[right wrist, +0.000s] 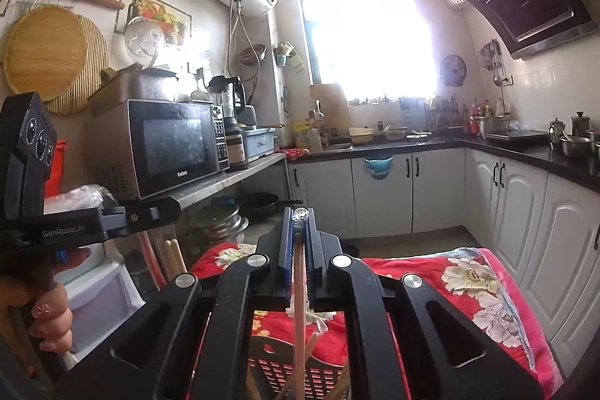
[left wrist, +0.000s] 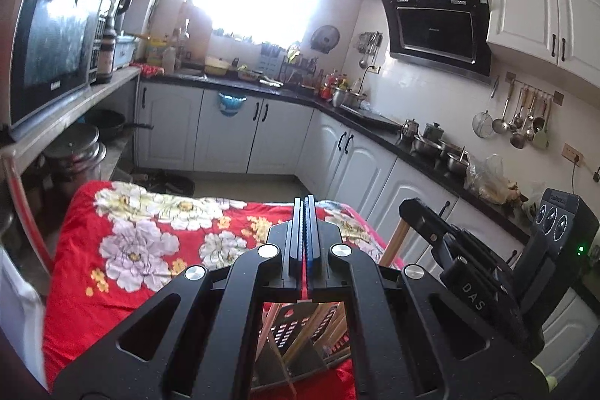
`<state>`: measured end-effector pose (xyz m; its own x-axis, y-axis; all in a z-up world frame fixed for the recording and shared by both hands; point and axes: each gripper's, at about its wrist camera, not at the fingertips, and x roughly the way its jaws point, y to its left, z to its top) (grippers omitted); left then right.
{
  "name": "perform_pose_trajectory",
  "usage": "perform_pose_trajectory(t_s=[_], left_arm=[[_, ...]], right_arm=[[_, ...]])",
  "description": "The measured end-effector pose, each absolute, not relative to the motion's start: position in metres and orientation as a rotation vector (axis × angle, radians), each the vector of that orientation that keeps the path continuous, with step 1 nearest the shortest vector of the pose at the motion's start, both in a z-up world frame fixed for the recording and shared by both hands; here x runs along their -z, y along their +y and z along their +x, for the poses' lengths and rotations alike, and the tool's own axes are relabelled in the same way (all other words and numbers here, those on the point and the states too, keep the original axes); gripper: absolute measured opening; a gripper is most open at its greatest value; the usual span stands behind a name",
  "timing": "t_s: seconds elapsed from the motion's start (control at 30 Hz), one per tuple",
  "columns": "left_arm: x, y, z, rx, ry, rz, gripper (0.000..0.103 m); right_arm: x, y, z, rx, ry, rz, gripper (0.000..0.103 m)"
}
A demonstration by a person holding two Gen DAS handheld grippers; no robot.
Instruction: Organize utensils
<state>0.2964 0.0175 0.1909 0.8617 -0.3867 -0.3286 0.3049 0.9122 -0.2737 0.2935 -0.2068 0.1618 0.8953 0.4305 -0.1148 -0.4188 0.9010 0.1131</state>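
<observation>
Left wrist cam first: the left gripper [left wrist: 304,203] has its jaws pressed completely together, nothing between them that I can spot, and it hangs over a table covered with a red floral cloth [left wrist: 123,242]. Looking down through the frame of the gripper you can see a dark slotted utensil basket [left wrist: 296,332] sitting on that cloth, with a bunch of wooden chopsticks [left wrist: 322,319] standing or leaning inside it. The right gripper [left wrist: 408,205] shows up off to the right side of this view, seen side-on, with a pale stick [left wrist: 397,240] running down below its tip. Background is an L-shaped kitchen counter [left wrist: 375,122] with white cupboards, a range hood [left wrist: 437,29], and ladles hanging on a wall rack [left wrist: 525,119].

Right wrist cam: the right gripper [right wrist: 300,212] is nearly closed and clamped on a single long chopstick [right wrist: 299,287], which runs straight down the slot between the fingers. There's something clear and shiny at the top end by the tips, maybe plastic wrap, hard to say with the glare. The lower end of that chopstick reaches down into the basket [right wrist: 270,347], where other chopsticks [right wrist: 311,343] are poking up. On the left edge you get the left gripper [right wrist: 165,207] side-on, held by a hand [right wrist: 48,310]. A microwave [right wrist: 168,145] sits on the shelf behind.
</observation>
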Motion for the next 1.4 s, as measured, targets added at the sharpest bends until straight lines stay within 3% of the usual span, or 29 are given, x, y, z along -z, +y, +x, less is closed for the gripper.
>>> perform_pose_trajectory(t_s=[0.93, 1.07, 1.4], left_arm=[[-0.118, 0.002, 0.293, 0.34, 0.495, -0.164, 0.0], [-0.116, 0.004, 0.287, 0.336, 0.506, -0.168, 0.013], [-0.118, 0.014, 0.267, 0.314, 0.513, -0.181, 0.035]], right_arm=[[-0.093, -0.214, 0.287, -0.415, 0.306, 0.047, 0.009], [-0.089, -0.221, 0.279, -0.409, 0.324, 0.058, 0.023], [-0.093, -0.232, 0.257, -0.4, 0.333, 0.044, 0.036]])
